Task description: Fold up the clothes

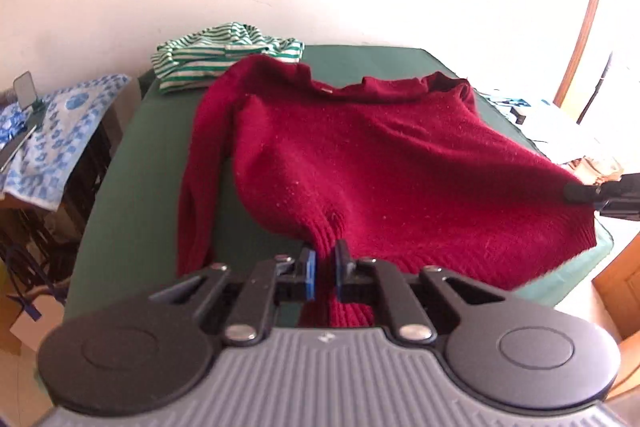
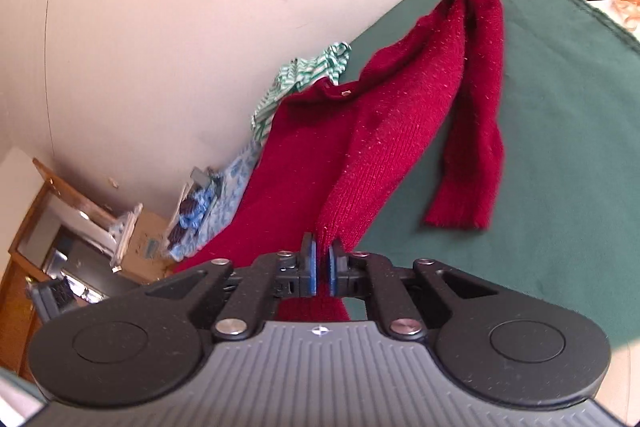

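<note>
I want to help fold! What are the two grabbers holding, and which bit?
Both hold the red sweater. The left gripper pinches its ribbed bottom hem, and the right gripper pinches the ribbed hem too, at another spot along that edge.

A dark red knit sweater [image 1: 360,155] lies spread across the green counter [image 1: 160,147], hem lifted; a crumpled green-and-white striped shirt [image 1: 216,57] sits beyond its collar.

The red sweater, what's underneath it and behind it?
Under the red sweater lies the green table cover. Behind its collar sits a crumpled green-striped shirt, partly overlapped by a sleeve. Anything beneath the sweater's body is hidden.
</note>
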Demonstrator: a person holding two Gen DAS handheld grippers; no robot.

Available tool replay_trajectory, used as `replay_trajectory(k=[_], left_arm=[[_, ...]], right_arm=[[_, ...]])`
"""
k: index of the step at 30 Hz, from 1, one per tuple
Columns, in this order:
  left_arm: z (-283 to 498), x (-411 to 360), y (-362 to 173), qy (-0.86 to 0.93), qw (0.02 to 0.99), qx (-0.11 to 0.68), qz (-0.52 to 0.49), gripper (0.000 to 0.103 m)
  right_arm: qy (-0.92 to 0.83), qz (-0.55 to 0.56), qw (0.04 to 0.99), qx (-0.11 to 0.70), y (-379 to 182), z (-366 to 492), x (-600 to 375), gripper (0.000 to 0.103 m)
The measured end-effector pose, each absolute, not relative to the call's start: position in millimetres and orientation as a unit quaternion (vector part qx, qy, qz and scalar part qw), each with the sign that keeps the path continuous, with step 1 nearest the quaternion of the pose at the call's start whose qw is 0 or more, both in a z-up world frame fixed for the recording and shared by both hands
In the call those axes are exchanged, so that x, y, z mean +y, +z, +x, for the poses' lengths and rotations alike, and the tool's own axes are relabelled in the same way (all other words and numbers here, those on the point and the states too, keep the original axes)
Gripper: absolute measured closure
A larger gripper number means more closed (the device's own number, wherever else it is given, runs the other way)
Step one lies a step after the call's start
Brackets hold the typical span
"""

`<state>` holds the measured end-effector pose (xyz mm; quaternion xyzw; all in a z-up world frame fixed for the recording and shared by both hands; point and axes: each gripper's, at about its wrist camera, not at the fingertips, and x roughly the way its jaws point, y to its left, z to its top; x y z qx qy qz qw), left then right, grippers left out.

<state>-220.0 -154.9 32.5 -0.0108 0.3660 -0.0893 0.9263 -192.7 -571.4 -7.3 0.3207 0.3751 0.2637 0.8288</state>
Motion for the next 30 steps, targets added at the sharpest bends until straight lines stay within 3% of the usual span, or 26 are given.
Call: replay_trajectory(k=[9, 11, 13, 15, 17, 19, 20, 22, 28, 30], left_arm=[[-223.3, -144.3, -50.5, -0.058, 0.869, 0.491, 0.003, 0.094], [-227.5, -139.9, -42.6, -0.062, 0.872, 0.484, 0.034, 0.084], [-232.8, -127.3, -29.2, -0.074, 0.873, 0.478, 0.069, 0.076], [-228.1, -109.5, -13.0, -0.072, 0.876, 0.469, 0.087, 0.076], [-218.4, -91.7, 3.5, -0.064, 0.892, 0.439, 0.086, 0.063], [-203.4, -79.1, 12.8, -0.049, 0.907, 0.409, 0.091, 0.034], [-193.0, -75.5, 13.7, -0.038, 0.913, 0.395, 0.097, 0.032], [-168.3, -74.9, 2.9, -0.040, 0.907, 0.404, 0.109, 0.032], [-131.2, -73.8, -32.0, -0.064, 0.884, 0.451, 0.101, 0.030], [-127.2, -75.5, -40.9, -0.063, 0.880, 0.456, 0.115, 0.034]], right_arm=[[0.225, 0.251, 0.807, 0.485, -72.5, -201.0, -544.7, 0.094], [0.221, 0.232, 0.811, 0.489, -58.8, -199.5, -552.7, 0.073], [0.196, 0.216, 0.838, 0.462, -36.7, -195.5, -566.6, 0.060], [0.161, 0.209, 0.868, 0.421, -19.0, -185.9, -580.8, 0.060], [0.118, 0.192, 0.889, 0.398, -14.7, -170.2, -585.5, 0.061], [0.079, 0.161, 0.904, 0.389, -22.6, -150.0, -579.2, 0.062], [0.065, 0.154, 0.905, 0.391, -28.5, -137.6, -573.6, 0.063], [0.037, 0.142, 0.907, 0.394, -40.2, -113.4, -562.4, 0.068], [0.005, 0.138, 0.907, 0.399, -61.5, -74.8, -538.9, 0.068], [0.001, 0.123, 0.907, 0.403, -67.1, -65.8, -528.9, 0.078]])
